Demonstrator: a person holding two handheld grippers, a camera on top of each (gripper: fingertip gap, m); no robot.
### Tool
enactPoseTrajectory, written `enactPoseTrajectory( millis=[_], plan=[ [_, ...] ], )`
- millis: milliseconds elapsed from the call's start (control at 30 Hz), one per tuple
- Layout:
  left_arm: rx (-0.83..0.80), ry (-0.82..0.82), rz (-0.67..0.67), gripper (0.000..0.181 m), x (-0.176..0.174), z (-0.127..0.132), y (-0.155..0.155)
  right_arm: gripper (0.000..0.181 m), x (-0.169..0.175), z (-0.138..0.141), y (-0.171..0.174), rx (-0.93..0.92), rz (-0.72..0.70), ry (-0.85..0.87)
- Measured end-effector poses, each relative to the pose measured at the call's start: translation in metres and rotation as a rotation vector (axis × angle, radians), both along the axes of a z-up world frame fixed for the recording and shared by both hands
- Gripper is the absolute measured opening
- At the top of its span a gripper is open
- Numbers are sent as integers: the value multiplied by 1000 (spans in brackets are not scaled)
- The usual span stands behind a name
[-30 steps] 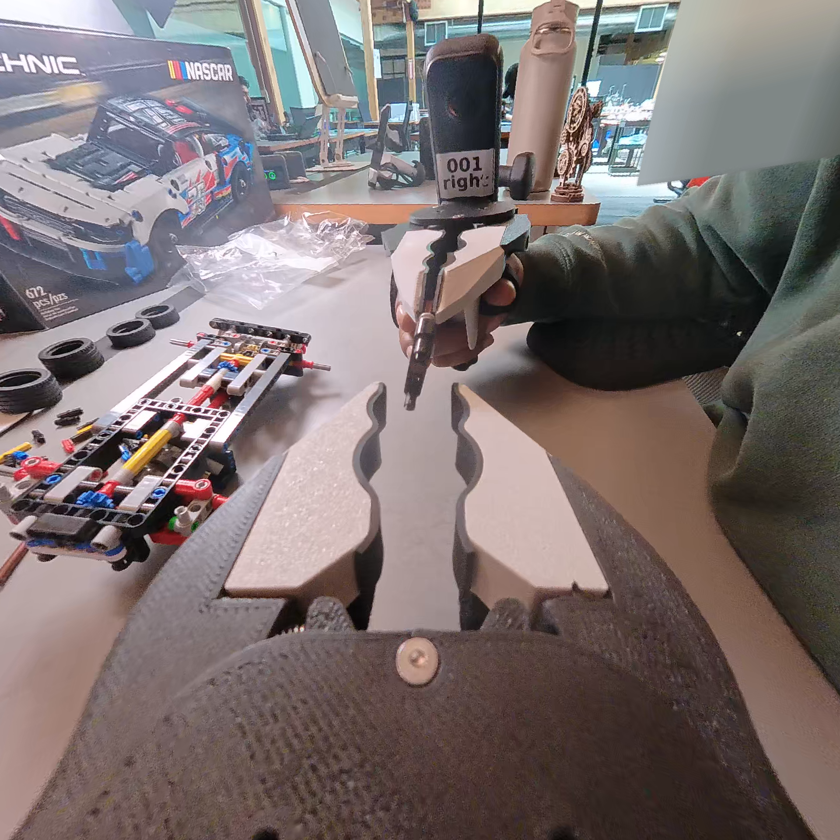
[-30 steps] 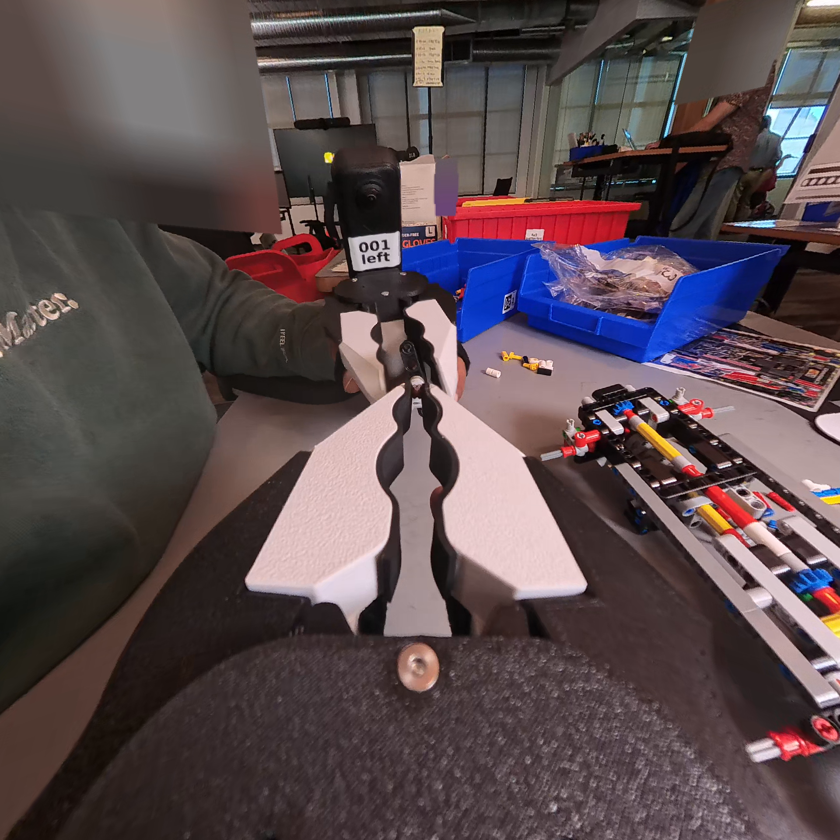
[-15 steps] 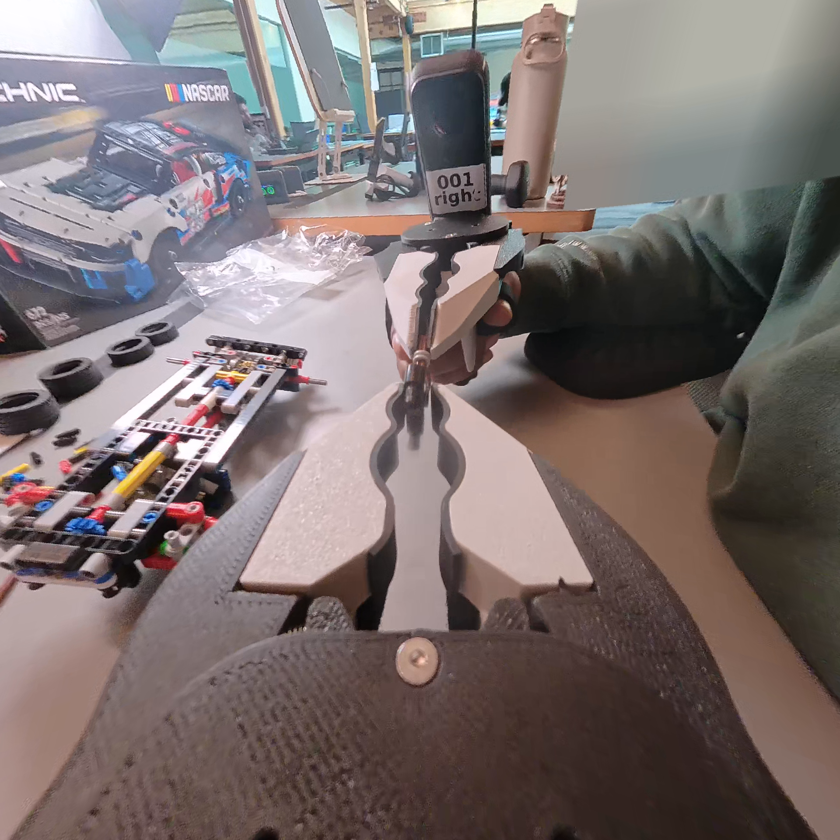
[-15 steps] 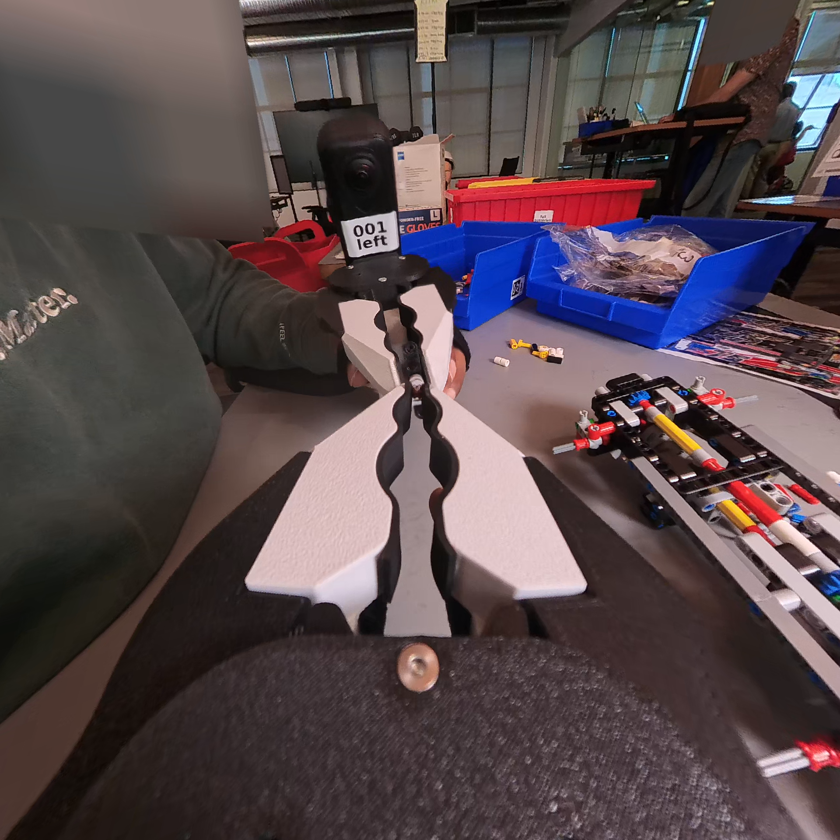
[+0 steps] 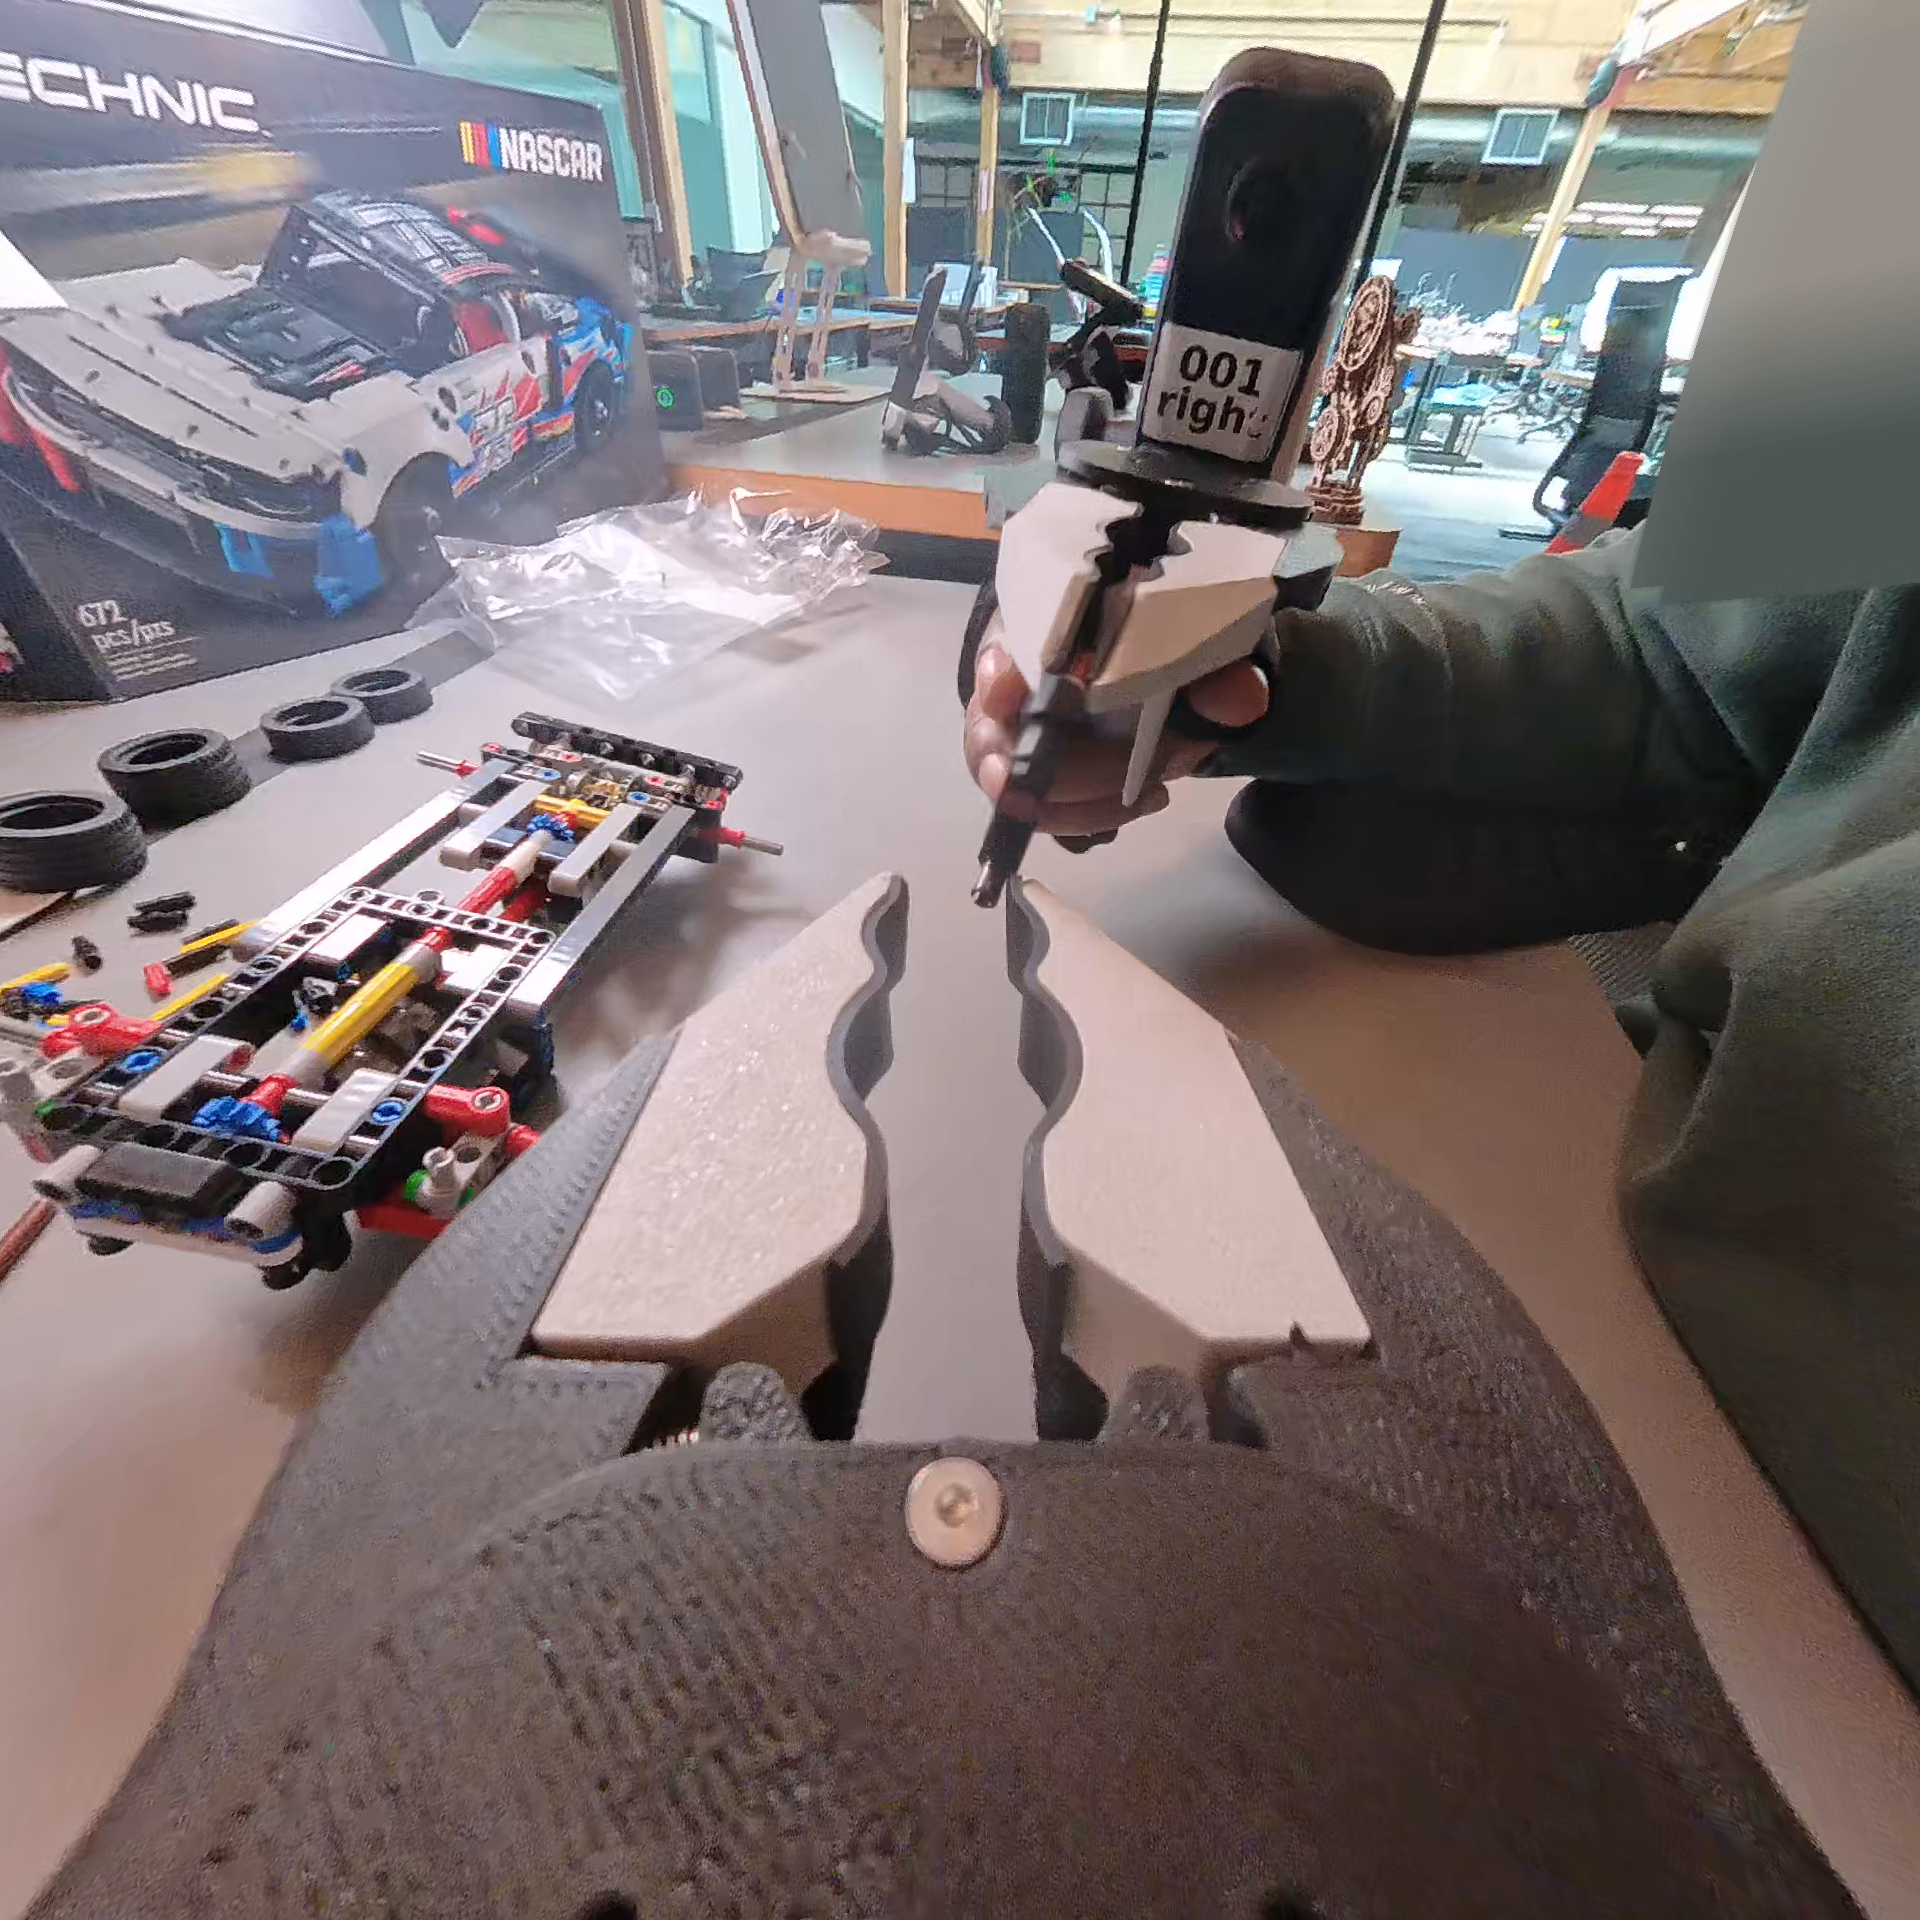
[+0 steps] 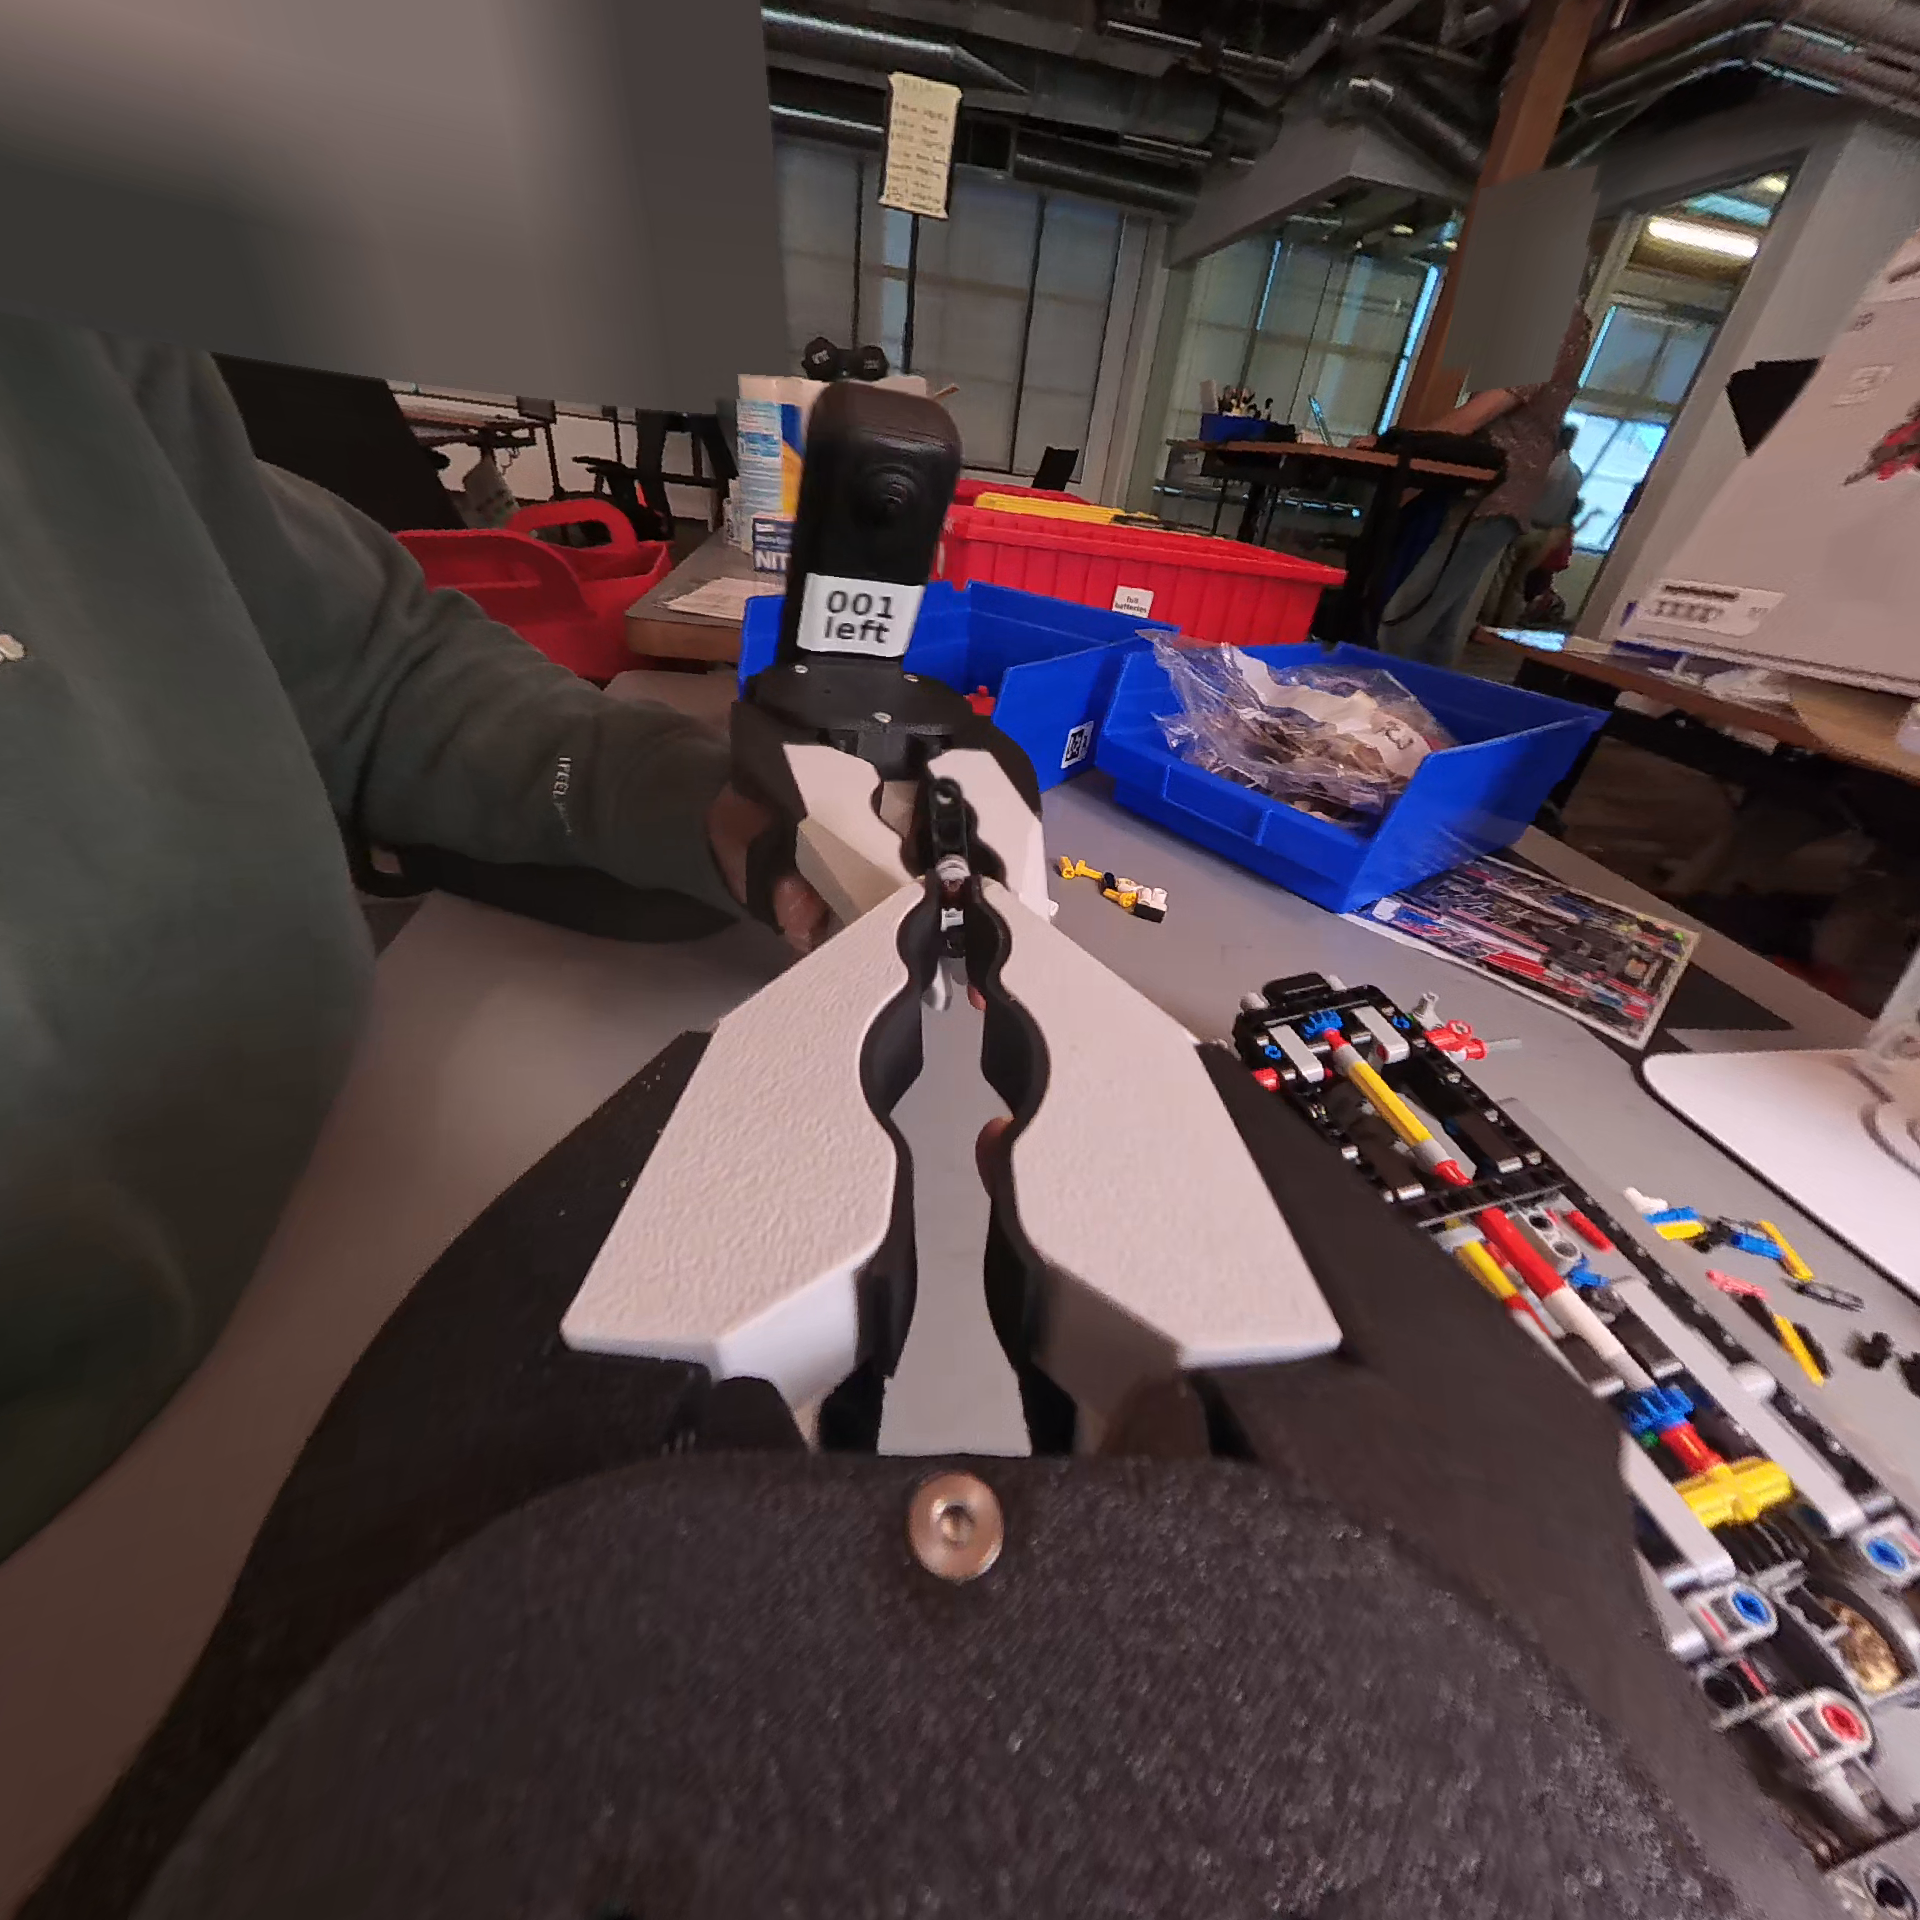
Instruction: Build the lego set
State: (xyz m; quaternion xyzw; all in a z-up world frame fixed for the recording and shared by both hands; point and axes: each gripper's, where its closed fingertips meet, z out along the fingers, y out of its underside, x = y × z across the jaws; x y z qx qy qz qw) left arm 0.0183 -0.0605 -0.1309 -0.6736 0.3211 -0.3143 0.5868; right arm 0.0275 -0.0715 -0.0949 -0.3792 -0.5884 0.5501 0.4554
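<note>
My right gripper [image 6: 951,904] is shut on a thin black lego piece [image 6: 945,831] that sticks out past its tips. In the left wrist view the right gripper [image 5: 1055,696] points down with the piece [image 5: 1013,810] hanging from it. The piece's lower end sits just between the tips of my left gripper [image 5: 956,894], which is open and empty. The left gripper also shows in the right wrist view [image 6: 925,831], facing me. The half-built car chassis [image 5: 343,1008] lies on the grey table to the left gripper's left; it also shows in the right wrist view [image 6: 1507,1226].
The set's box [image 5: 260,343], several black tyres [image 5: 171,769], a clear plastic bag [image 5: 644,582] and loose small parts [image 5: 104,966] lie beyond the chassis. Blue bins [image 6: 1351,769], an instruction booklet [image 6: 1527,935] and loose parts [image 6: 1117,883] lie behind. A green sleeve [image 5: 1507,748] rests on the table. Left tips to right tips: about 4 cm.
My left gripper closed on the free end of the black piece half a second ago and has now opened again. The right gripper still holds the piece.
</note>
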Motion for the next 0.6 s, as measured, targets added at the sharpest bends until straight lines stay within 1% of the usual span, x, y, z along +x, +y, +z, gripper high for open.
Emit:
enactPoseTrajectory(
  millis=[33, 100, 167, 233, 333, 433, 567, 600],
  plan=[
    [-7, -4, -9, 16, 1, 0, -1, 1, 1, 0, -4, 26, 12, 8],
    [-9, -41, -47, 7, 3, 4, -6, 1, 1, -2, -11, 117, 15, 7],
    [-7, -76, -43, 3, 1, 10, -6, 1, 0, -6, -16, 215, 8, -1],
    [7, -73, -28, 5, -3, 11, -5, 1, 0, -7, -17, 257, -12, 4],
    [-4, -64, -31, 6, -4, 9, -8, 1, 1, -4, -14, 270, -36, 16],
    [-32, -59, -32, 10, -6, 5, -8, 1, 4, 3, -10, 245, -51, 41],
    [-70, -152, -92, 13, -6, 15, -14, 1, 8, 13, -5, 190, -70, 90],
    [-79, -176, -108, 16, -5, 18, -15, 1, 8, 15, -4, 170, -77, 102]
  ],
)
